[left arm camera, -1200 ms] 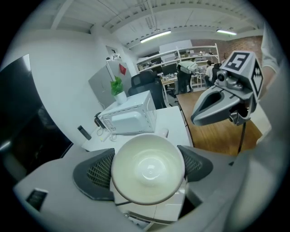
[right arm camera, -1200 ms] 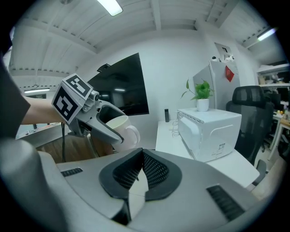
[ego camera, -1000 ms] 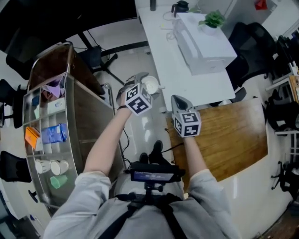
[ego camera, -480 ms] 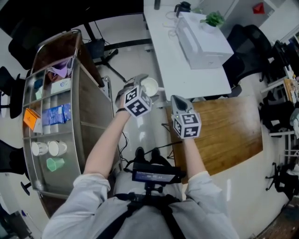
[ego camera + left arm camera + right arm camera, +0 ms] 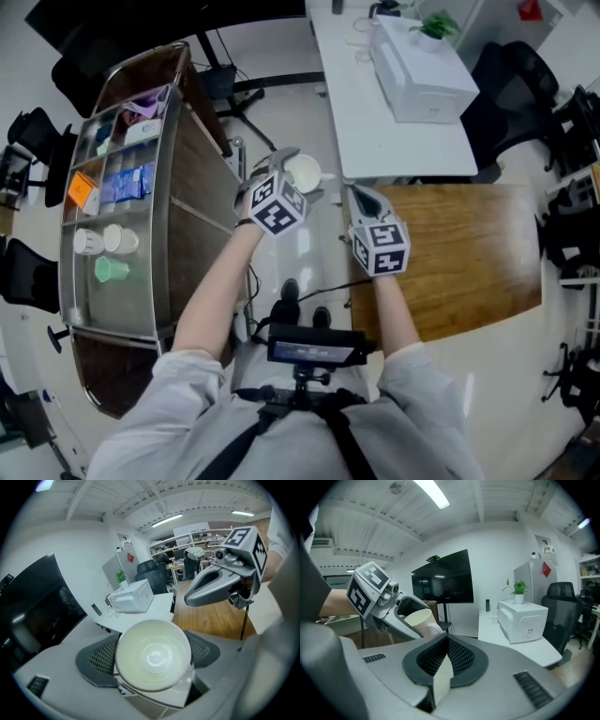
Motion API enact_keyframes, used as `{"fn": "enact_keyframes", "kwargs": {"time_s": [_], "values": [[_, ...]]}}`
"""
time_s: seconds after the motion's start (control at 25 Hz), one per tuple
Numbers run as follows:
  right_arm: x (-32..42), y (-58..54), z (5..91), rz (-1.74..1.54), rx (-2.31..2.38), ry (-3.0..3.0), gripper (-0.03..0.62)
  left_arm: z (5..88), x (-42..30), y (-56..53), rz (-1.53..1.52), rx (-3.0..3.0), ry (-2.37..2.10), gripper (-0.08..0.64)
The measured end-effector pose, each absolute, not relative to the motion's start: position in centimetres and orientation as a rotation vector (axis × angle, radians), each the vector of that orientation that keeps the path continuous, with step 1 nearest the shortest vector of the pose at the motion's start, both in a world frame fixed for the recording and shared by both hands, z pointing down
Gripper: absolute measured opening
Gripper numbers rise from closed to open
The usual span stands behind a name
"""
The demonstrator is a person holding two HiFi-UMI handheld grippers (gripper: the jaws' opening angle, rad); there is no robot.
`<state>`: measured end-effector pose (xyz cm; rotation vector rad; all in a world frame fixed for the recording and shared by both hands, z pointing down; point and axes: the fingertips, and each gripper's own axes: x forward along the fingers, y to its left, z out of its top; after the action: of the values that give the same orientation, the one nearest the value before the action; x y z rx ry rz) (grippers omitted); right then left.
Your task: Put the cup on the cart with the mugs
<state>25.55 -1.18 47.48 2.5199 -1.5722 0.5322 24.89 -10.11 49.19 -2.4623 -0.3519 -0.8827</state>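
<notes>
Held out ahead side by side, the left gripper [image 5: 292, 169] clamps a cup [image 5: 153, 654]; the right gripper [image 5: 361, 195] has its jaws pressed together, empty.

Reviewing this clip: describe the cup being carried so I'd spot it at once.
Between the metal cart at the left and the white desk, the left gripper hangs over the floor. In its jaws is a cream cup, mouth toward the head camera. Unlike the two white mugs and the green cup on the cart, it is held in the air.
</notes>
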Motion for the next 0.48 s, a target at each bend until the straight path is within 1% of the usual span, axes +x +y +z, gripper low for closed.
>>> {"fn": "enact_keyframes", "kwargs": {"time_s": [0.2,0.48], "values": [[22.9,2.1,47.7,0.523,2.478,-1.615,0.006,48.7,21.5,-6.7,-0.891,-2.487,-0.308,0.436],[19.0,2.9,47.8,0.509,2.443,-1.665,0.006,47.6,16.2,-6.0,-0.907,-2.485,-0.253,0.436]]}}
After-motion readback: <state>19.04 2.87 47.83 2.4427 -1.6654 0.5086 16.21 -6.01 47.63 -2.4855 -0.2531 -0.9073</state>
